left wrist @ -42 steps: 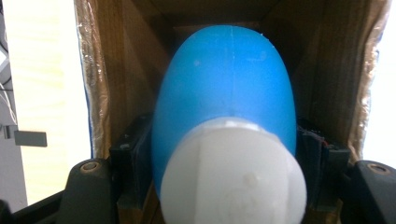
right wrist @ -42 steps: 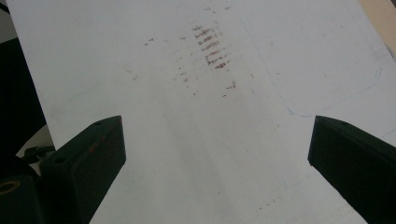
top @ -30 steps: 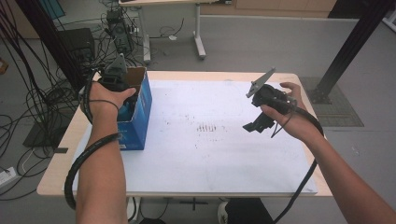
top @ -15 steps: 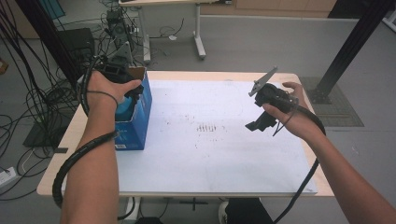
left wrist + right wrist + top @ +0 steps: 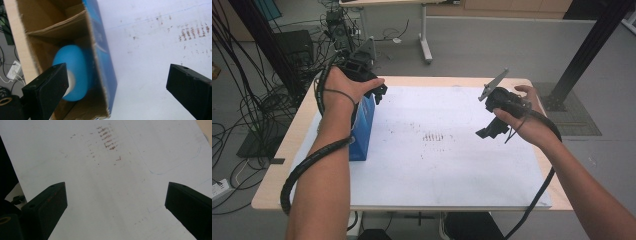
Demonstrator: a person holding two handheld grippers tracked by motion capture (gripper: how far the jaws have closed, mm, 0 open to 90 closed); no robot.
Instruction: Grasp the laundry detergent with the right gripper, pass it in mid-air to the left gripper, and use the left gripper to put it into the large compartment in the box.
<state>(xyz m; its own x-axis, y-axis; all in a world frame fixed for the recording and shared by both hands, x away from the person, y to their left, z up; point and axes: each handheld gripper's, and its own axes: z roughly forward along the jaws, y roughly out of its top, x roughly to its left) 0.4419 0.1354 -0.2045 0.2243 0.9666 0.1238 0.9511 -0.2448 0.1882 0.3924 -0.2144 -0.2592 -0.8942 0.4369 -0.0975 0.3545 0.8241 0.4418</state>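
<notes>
Left gripper view: the left gripper (image 5: 117, 87) hangs above the blue box (image 5: 102, 55), jaws just opened wide, gripping nothing. The blue ball (image 5: 75, 67) lies inside the box, below the gripper's left jaw.

Box (image 5: 100, 50) glossy blue outside w/ raw brown cardboard inside; blue object (image 5: 73, 67) smooth, matt.

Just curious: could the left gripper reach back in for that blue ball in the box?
Probably yes. The box is open on top, the left gripper, open, hangs just above, and nothing covers the blue ball.
</notes>
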